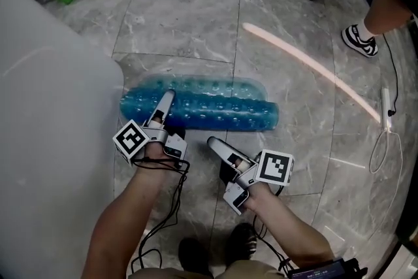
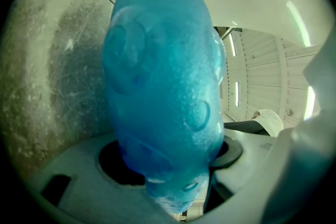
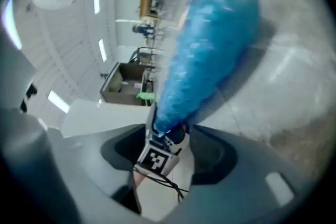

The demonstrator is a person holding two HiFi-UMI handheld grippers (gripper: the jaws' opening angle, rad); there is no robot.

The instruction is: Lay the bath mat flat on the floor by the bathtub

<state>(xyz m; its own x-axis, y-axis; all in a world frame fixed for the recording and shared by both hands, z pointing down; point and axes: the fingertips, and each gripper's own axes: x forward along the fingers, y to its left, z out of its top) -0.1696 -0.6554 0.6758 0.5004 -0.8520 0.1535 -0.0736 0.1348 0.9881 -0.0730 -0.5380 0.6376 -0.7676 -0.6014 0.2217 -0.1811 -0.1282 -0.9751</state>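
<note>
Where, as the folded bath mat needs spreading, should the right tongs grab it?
Probably the free right end of the bath mat, at its near edge, approached low from the person's side: it lies as a long folded strip, its left end in the left tongs.

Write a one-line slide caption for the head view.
Left gripper holds the bunched bath mat on the floor beside the bathtub; right gripper empty.

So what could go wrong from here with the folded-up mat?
Only the left gripper grips the translucent blue bubbled bath mat, at one end. The right gripper is off it, so a pull may drag the mat across the polished grey stone floor rather than open it. It also lies close to the white bathtub, so an edge may ride up the wall.
</note>
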